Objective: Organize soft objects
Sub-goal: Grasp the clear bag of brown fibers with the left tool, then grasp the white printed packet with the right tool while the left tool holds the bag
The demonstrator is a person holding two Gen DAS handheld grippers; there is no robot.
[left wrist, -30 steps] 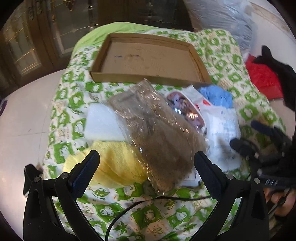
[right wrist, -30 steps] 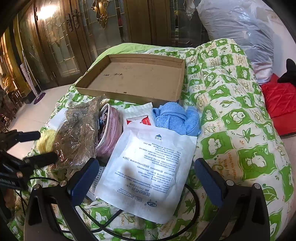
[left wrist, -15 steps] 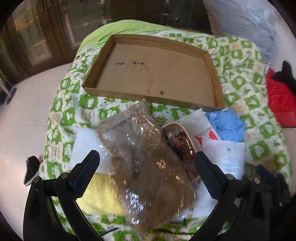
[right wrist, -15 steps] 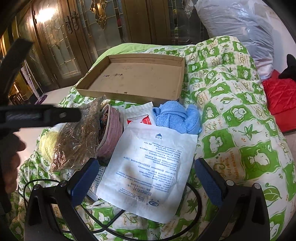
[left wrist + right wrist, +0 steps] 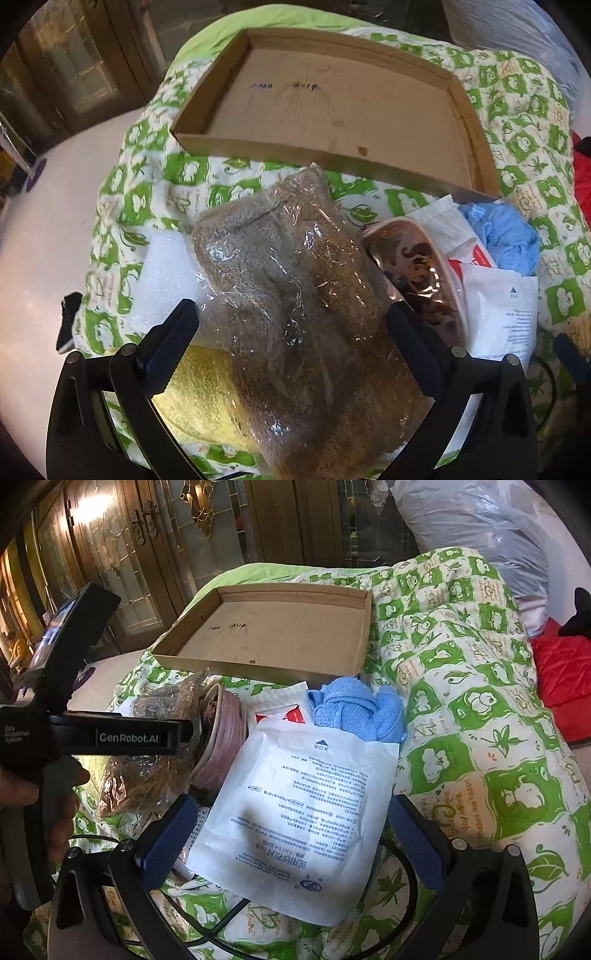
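A brown fuzzy item in clear plastic wrap (image 5: pixel 295 302) lies on the quilt between the fingers of my open left gripper (image 5: pixel 291 332), which hovers over it. Under it is a yellow towel (image 5: pixel 199 402) and a white foam pad (image 5: pixel 166 266). To its right lie a pink pouch (image 5: pixel 417 273), white paper packets (image 5: pixel 498 310) and a blue cloth (image 5: pixel 506 236). My right gripper (image 5: pixel 288 830) is open over the large white packet (image 5: pixel 306 812), with the blue cloth (image 5: pixel 354 709) beyond. The empty cardboard tray (image 5: pixel 273 635) sits at the back.
A green-and-white quilt (image 5: pixel 461 701) covers the bed. A black cable (image 5: pixel 402 878) runs under the packet. A red cushion (image 5: pixel 561 672) and a plastic-wrapped bundle (image 5: pixel 480 520) are to the right. Wooden glass doors (image 5: pixel 110 554) stand behind. White floor (image 5: pixel 44 229) lies left of the bed.
My left gripper has moved forward and lower, closing in on the wrapped brown item, which now fills the space between its fingers. The right gripper has barely moved.
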